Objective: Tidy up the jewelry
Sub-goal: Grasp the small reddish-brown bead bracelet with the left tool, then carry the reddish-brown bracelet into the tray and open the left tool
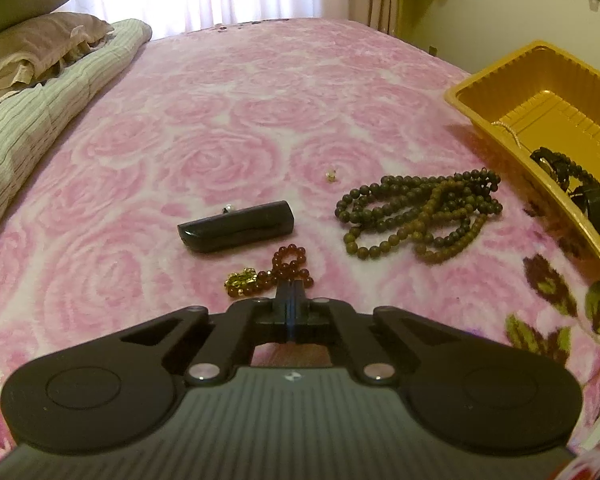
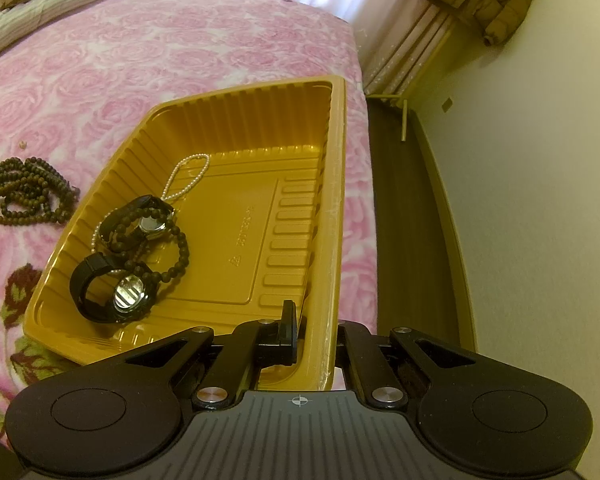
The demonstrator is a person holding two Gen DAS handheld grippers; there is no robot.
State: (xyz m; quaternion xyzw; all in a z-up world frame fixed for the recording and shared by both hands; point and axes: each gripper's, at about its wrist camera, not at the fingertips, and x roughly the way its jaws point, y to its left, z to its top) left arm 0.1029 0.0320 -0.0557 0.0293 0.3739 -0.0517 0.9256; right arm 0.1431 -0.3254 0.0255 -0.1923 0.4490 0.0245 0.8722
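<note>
Left gripper: fingers pressed together at the red bracelet; can't tell if a bead is pinched. Beyond it on the bed: black case; dark bead strands to the right, near the tray. Tiny pale bead lies apart. Right gripper: clamped on the near wall of the yellow tray, one finger inside, one outside. Inside the tray: two black watches, a dark bead bracelet, a pearl chain.
</note>
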